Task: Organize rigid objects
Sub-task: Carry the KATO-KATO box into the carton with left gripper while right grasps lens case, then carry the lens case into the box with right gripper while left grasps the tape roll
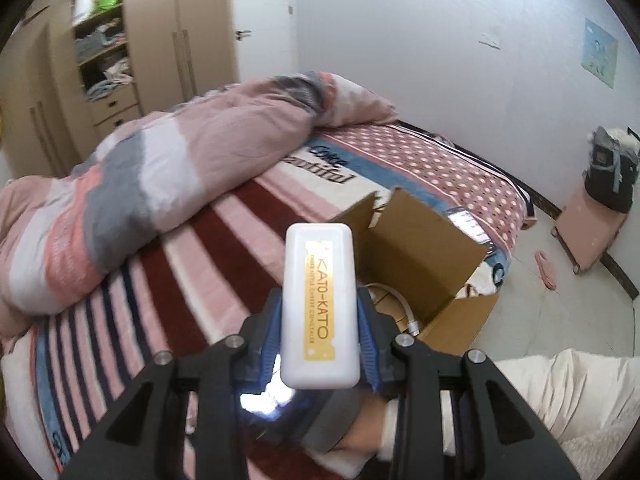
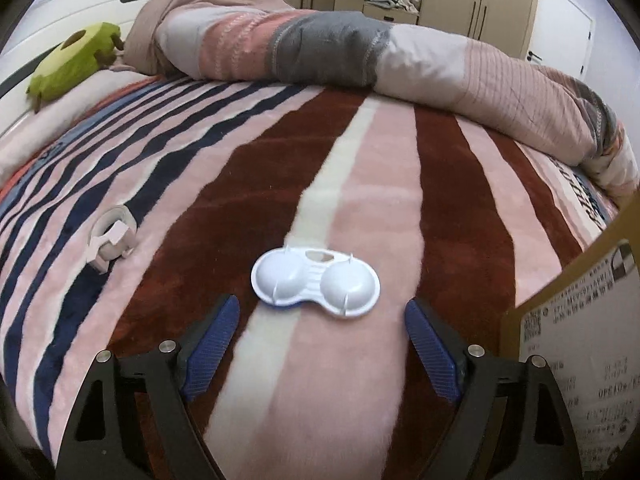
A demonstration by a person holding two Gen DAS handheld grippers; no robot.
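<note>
My left gripper [image 1: 320,308] is shut on a white rectangular case with a gold KATO-KATO label [image 1: 319,304] and holds it in the air above the bed. An open cardboard box [image 1: 424,272] stands on the bed just beyond and to the right of it, with a white cable inside. My right gripper [image 2: 322,312] is open and empty, low over the striped blanket. A white double-domed plastic case [image 2: 316,282] lies on the blanket just ahead, between the blue fingertips [image 2: 216,336]. A pale pink tape dispenser [image 2: 112,236] lies to the left.
A rolled pink and grey quilt [image 2: 320,48] runs across the far side of the bed. A green plush toy [image 2: 76,60] lies at the far left. The box's labelled wall [image 2: 580,352] stands close on the right. A phone [image 1: 466,224] lies behind the box. Wardrobes stand beyond.
</note>
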